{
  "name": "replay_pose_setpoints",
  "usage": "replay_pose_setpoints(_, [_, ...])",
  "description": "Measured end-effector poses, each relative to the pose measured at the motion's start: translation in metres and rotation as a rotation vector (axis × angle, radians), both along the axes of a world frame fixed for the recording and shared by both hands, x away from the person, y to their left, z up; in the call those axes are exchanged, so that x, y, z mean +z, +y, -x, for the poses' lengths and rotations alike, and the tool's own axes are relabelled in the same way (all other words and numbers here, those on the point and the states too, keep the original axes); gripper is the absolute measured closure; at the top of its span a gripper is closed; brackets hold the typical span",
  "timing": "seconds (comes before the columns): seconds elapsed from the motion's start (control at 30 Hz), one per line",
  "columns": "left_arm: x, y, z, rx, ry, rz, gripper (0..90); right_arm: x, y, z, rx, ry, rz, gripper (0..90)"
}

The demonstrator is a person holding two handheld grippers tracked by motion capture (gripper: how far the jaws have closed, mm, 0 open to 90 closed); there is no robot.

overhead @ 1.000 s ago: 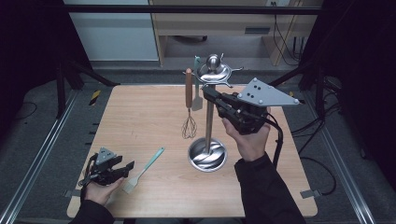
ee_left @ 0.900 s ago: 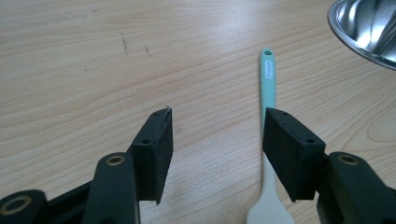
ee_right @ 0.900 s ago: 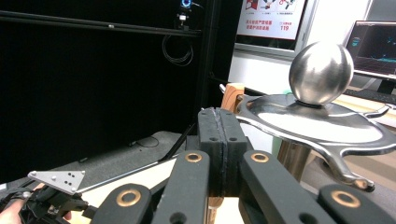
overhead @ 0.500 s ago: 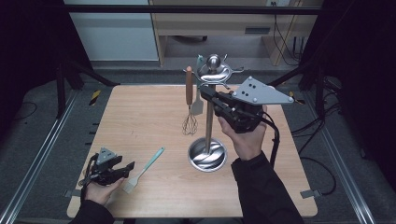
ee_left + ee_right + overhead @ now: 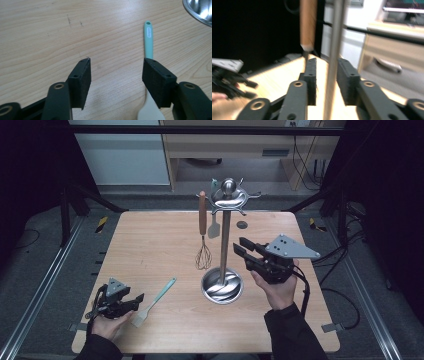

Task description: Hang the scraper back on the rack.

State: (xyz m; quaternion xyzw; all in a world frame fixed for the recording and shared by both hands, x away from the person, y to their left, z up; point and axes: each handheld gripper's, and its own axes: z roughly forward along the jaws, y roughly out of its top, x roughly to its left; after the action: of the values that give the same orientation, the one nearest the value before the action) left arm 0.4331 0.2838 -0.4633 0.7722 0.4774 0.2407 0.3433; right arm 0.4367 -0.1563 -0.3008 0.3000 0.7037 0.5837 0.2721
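Note:
A steel utensil stand (image 5: 224, 245) rises from a round base (image 5: 221, 290) at the table's middle. From its top hooks hang a wooden-handled whisk (image 5: 202, 227) and a grey spatula (image 5: 214, 226). My right gripper (image 5: 241, 247) sits just right of the pole. Its jaws have just been opening, and the pole (image 5: 334, 50) shows in the gap between them, with the pads off it (image 5: 326, 61). At the front left my left gripper (image 5: 134, 303) rests open on the table. A teal-handled spatula (image 5: 148, 37) lies beside its right jaw (image 5: 116, 72), not gripped.
A small dark disc (image 5: 242, 224) lies on the wooden table (image 5: 150, 235) behind the stand. Metal frame rails run along both sides of the table. A cabinet and cables stand beyond the far edge.
My right gripper has dropped down the pole and drawn back to the right, its jaws going from shut to open. The left gripper and teal spatula have not moved.

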Motion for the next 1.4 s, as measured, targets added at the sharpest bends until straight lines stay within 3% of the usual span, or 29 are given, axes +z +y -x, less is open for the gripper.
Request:
replay_pose_setpoints(0.1, [0.0, -0.001, 0.0, -0.011, -0.035, -0.008, 42.5, -0.019, -0.014, -0.003, -0.047, 0.044, 0.008, 62.7])
replay_pose_setpoints(0.3, [0.002, -0.001, 0.001, -0.032, -0.046, -0.003, 48.2, -0.055, -0.042, -0.004, -0.12, 0.115, 0.037, 58.4])
replay_pose_setpoints(0.47, [0.004, -0.003, -0.001, -0.045, -0.032, -0.002, 48.8, -0.077, -0.069, -0.003, -0.19, 0.163, 0.065, 57.6])
replay_pose_setpoints(0.73, [0.006, -0.013, -0.003, -0.084, 0.006, -0.014, 51.8, -0.107, -0.096, 0.005, -0.253, 0.229, 0.101, 54.2])
replay_pose_setpoints(0.97, [0.009, -0.019, -0.007, -0.114, 0.049, -0.017, 53.6, -0.126, -0.109, 0.01, -0.287, 0.269, 0.118, 51.4])
replay_pose_setpoints(1.1, [0.012, -0.024, -0.01, -0.107, 0.062, -0.025, 53.5, -0.134, -0.11, 0.011, -0.301, 0.289, 0.137, 51.0])
replay_pose_setpoints(1.4, [0.009, -0.03, -0.016, -0.127, 0.121, -0.077, 57.9, -0.141, -0.108, 0.008, -0.311, 0.314, 0.158, 50.9])
